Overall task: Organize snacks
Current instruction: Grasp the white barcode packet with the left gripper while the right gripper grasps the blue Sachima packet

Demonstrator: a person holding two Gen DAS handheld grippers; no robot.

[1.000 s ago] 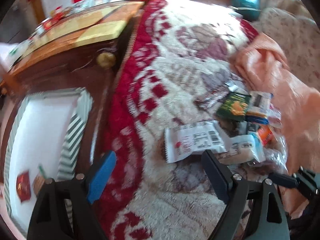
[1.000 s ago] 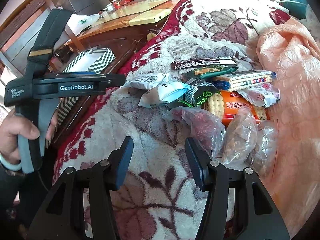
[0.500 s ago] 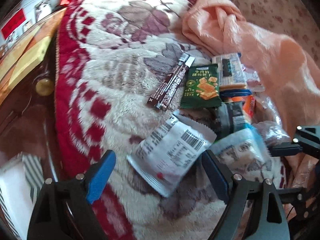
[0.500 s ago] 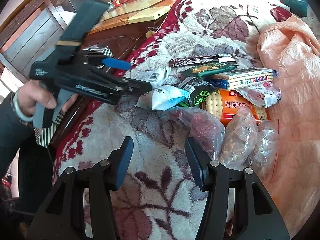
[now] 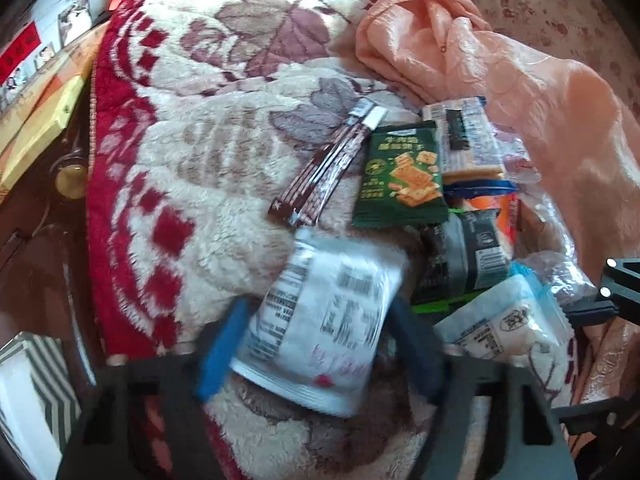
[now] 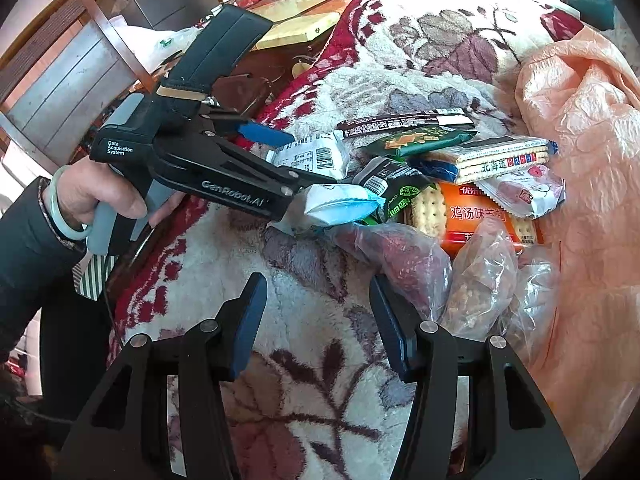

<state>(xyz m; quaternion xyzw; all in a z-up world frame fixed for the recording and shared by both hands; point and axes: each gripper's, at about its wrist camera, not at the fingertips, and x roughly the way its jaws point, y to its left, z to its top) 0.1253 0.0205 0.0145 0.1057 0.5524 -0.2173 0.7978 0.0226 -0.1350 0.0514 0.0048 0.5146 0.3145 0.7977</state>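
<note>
Snacks lie heaped on a red-and-cream floral blanket (image 6: 328,248) spread over a bed, the pile sitting against a crumpled peach cloth (image 6: 580,128) toward the blanket's right side. The left gripper (image 5: 316,344), its body printed "GenRobot.AI" and "Data Acquisition System", reaches in from the blanket's red left border with its jaws spread on either side of a white packet (image 5: 324,332) bearing barcodes and red print; the frame is blurred, and whether the pads press the packet cannot be told. Just right of it lies a white-and-blue packet (image 5: 504,320), and behind that a black packet with green lettering (image 5: 460,256). Farther up the pile rest a green cracker packet (image 5: 404,176) with Chinese writing and pictured square crackers, two dark brown bars (image 5: 324,172) laid side by side, and a long clear sleeve of biscuits (image 6: 504,158) with blue and red Asian characters along its side. An orange cracker pack (image 6: 476,216) printed with white Chinese characters sits beneath a small white pouch with red art (image 6: 524,188). Clear plastic bags (image 6: 440,276) of reddish and brown dried goods lie nearest the right gripper (image 6: 318,320), which hangs over bare blanket with its jaws wide apart and empty. A striped box (image 5: 28,392) stands beyond the blanket's left edge, beside dark wooden furniture.
</note>
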